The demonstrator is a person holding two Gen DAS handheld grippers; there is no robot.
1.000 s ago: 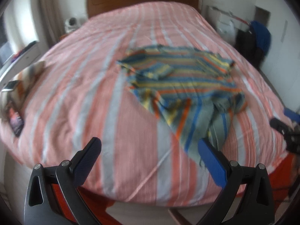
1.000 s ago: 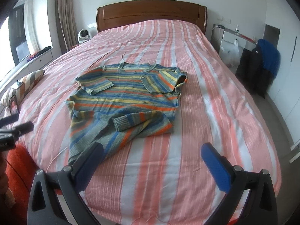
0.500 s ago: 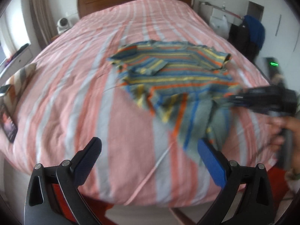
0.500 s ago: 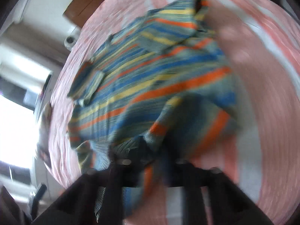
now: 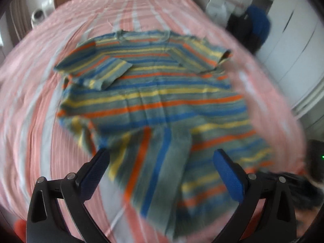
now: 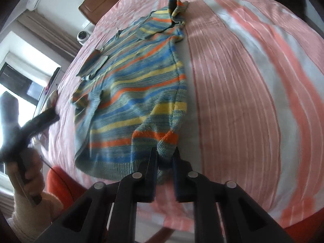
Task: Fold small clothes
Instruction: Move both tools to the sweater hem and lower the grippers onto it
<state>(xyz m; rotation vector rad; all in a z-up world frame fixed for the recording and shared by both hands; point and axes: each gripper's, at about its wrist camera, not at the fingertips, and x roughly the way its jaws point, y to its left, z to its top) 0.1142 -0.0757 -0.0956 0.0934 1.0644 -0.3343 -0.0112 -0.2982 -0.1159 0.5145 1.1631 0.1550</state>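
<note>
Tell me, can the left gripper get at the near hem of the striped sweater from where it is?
Probably yes. The left gripper is open just above the striped sweater, with nothing between its fingers and the hem. The right gripper already pinches another corner.

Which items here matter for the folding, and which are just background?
In use:
striped knit sweater
right tongs, clamped on its hem
left tongs, open

Background:
pink striped bedspread
wooden headboard
small white camera

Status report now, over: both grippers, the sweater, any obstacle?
Right gripper shut on striped sweater hem corner. Left gripper open, above the sweater, holding nothing. Sweater on bed, sleeves folded in. No obstacle seen.
</note>
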